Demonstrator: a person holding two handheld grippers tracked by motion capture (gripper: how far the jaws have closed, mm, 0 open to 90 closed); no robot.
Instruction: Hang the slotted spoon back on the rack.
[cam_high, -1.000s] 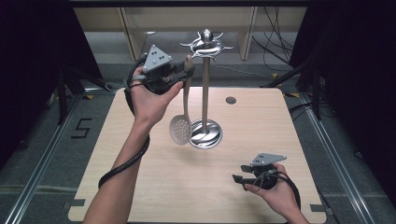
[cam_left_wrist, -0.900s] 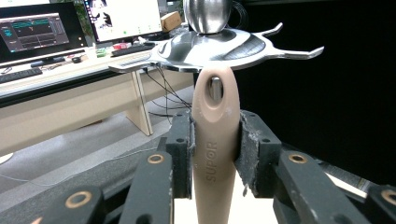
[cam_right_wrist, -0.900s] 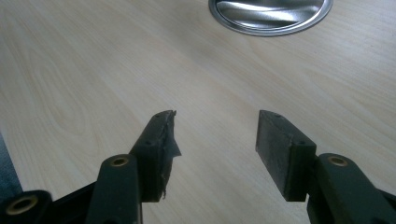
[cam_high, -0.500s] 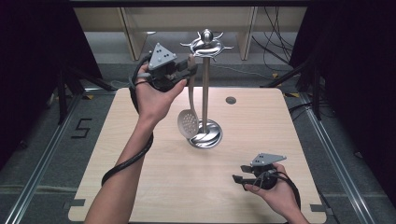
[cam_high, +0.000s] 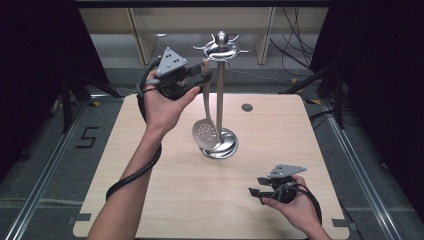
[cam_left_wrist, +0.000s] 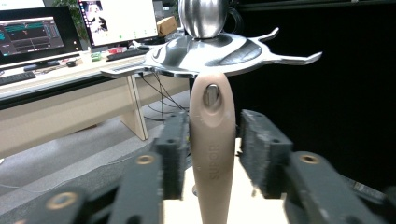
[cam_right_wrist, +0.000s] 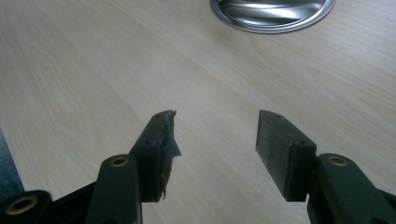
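Observation:
A slotted spoon (cam_high: 205, 131) with a beige handle (cam_left_wrist: 212, 154) hangs upright beside the pole of a steel utensil stand (cam_high: 220, 95). The handle's top hole sits right under the stand's hooked crown (cam_left_wrist: 219, 51). My left gripper (cam_high: 200, 75) is raised at the crown, its jaws around the handle. The left pad touches the handle and a thin gap shows at the right pad, so the gripper stands slightly open. My right gripper (cam_high: 256, 191) rests low over the table near the front right, open with nothing between its pads (cam_right_wrist: 156, 149).
The stand's round steel base (cam_high: 225, 145) sits mid-table, and its rim (cam_right_wrist: 271, 21) lies ahead of the right gripper. A small dark round hole (cam_high: 246, 107) marks the wooden table (cam_high: 300, 135) at the back. Shelving and cables stand behind the table.
The left gripper carried the spoon up and to the right toward the stand's crown. In the last half second it barely moved. The right gripper stayed put.

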